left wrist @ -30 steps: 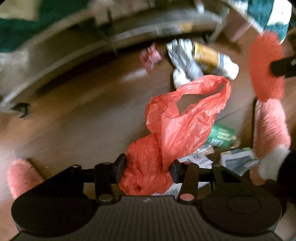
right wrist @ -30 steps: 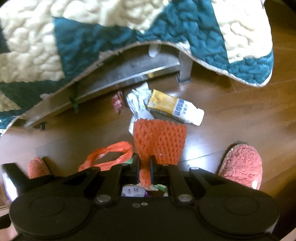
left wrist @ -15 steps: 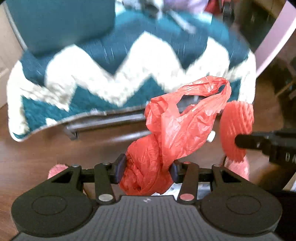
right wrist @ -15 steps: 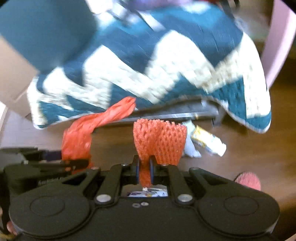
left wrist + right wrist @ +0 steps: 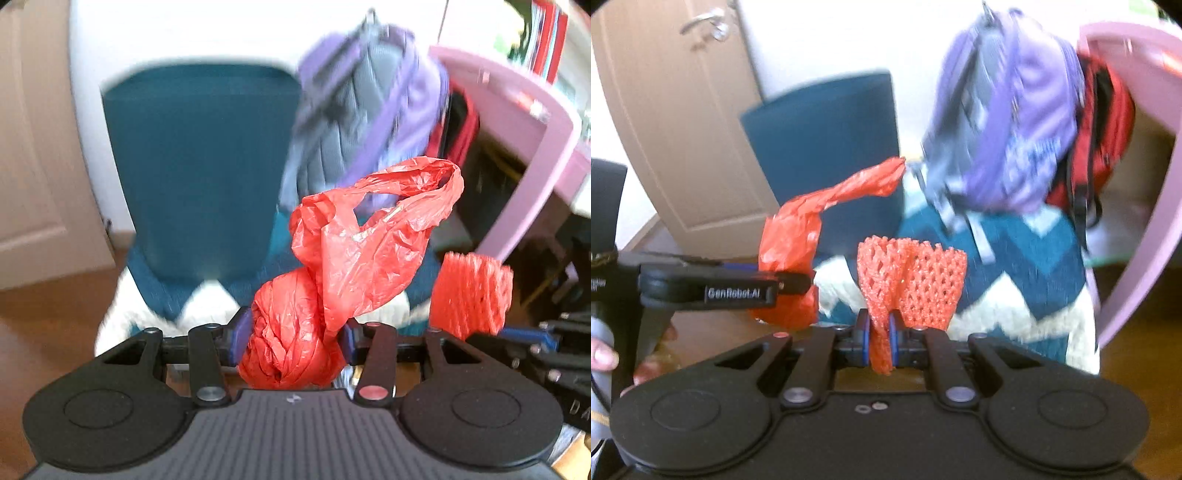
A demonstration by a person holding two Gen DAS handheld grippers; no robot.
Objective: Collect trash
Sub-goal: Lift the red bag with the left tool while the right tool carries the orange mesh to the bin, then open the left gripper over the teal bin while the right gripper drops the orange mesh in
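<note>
Two pieces of trash ride in my grippers, held in the air before a teal-and-cream zigzag quilt (image 5: 1027, 280). At left, my left gripper (image 5: 291, 341) pinches the knotted neck of a crumpled red plastic bag (image 5: 362, 258), jaws partway spread around the wad; its loop handle points up and right. I judge it light, limp and slippery, best gripped at the knot. At right, my right gripper (image 5: 880, 341) presses nearly together on an orange foam mesh sleeve (image 5: 916, 280), soft and springy, which fans upward, its long axis roughly upright.
</note>
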